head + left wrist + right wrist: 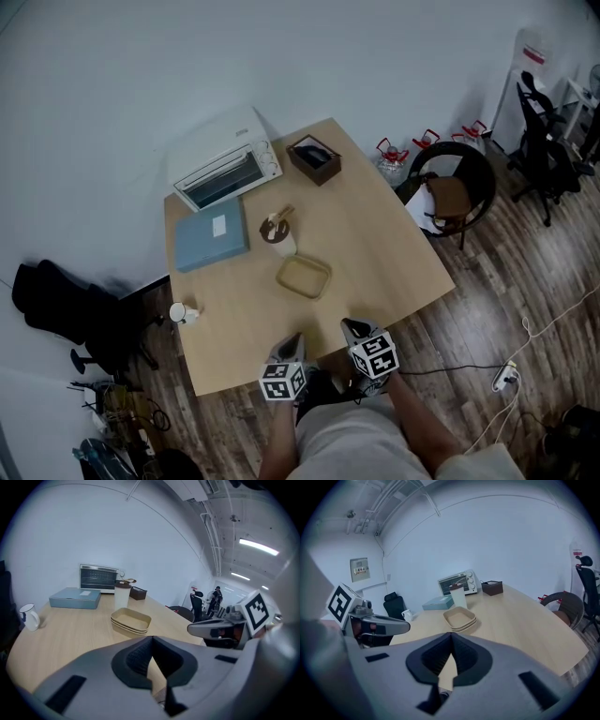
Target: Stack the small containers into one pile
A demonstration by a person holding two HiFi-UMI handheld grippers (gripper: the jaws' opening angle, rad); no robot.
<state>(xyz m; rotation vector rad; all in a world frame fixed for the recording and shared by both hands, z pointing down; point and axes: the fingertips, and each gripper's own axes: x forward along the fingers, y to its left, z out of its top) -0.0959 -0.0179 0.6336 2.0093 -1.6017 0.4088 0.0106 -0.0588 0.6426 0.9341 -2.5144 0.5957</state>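
Stacked containers point(303, 277) ahead of left tool point(294, 339), right tool point(352, 326); touching neither.

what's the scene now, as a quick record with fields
pile: beige shallow rectangular containers, nested, mid light wooden table
left gripper: shut, empty, at near edge
right gripper: shut, empty, beside it
behind pile: white cup with brown top
far side: white toaster oven, flat blue box, dark brown box
left edge: white mug
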